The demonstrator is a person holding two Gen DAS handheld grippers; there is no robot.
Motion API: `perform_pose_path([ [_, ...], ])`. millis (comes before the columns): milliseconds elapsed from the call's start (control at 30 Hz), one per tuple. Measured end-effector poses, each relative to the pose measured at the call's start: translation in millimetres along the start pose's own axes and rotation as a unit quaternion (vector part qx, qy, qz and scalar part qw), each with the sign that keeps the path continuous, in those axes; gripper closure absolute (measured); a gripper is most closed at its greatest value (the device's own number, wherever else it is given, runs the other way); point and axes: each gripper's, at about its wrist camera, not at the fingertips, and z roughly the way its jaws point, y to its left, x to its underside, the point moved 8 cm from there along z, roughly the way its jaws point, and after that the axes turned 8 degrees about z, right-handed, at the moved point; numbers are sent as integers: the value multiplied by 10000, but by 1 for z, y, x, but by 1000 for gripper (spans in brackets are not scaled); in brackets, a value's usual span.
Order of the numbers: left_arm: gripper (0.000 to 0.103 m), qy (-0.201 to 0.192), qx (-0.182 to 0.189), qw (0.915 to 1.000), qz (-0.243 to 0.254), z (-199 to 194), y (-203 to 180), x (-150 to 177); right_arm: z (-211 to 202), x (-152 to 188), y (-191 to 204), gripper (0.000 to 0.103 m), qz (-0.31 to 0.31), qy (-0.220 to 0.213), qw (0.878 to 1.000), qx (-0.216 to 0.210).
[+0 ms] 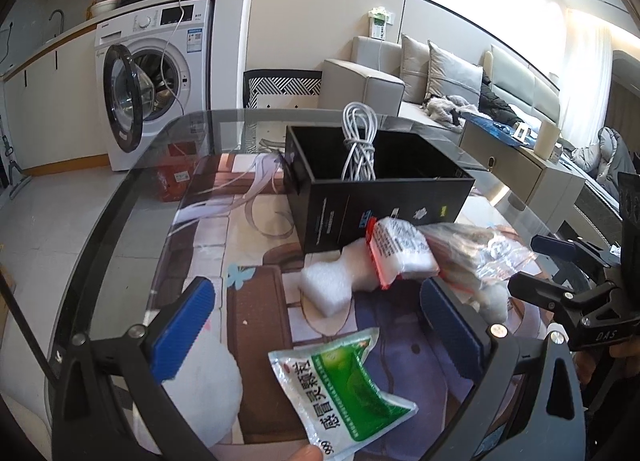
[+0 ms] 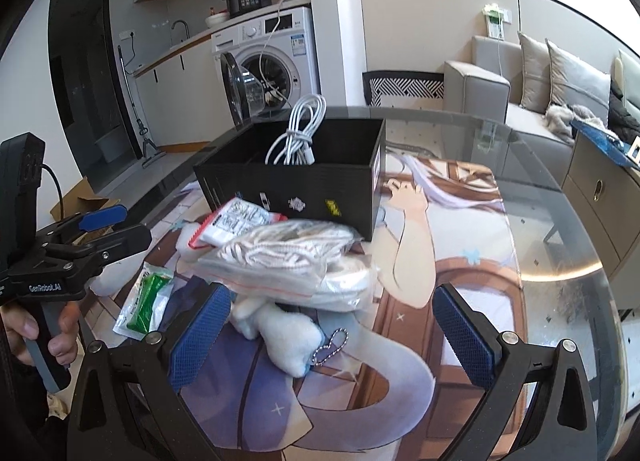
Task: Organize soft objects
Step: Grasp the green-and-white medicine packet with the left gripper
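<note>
My left gripper is open above a green sachet lying on the printed mat. Beyond it are a white foam piece, a red-edged white packet and a clear bag of white rope. Behind them stands a black box holding a coiled white cable. My right gripper is open, and a white plush toy with a bead chain lies between its fingers. The bag of rope rests on the toy, in front of the black box.
The glass table carries a printed mat; its curved edge runs left and right. Off the table are a washing machine with its door open, a patterned chair and a sofa. A fingertip shows at the bottom edge.
</note>
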Motion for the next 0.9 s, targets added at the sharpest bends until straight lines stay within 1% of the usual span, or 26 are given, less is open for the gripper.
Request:
perform_pose_path([
  [600,0,413,109,9991,-82,12,-2,29,29,26,22,1,-66,615,9979,-177],
  [700,0,479,175,9986,-138,14,-2,33,32,28,27,1,-77,654,9976,-196],
  [900,0,617,225,9978,-86,17,-6,38,35,30,29,1,-121,686,9974,-173],
])
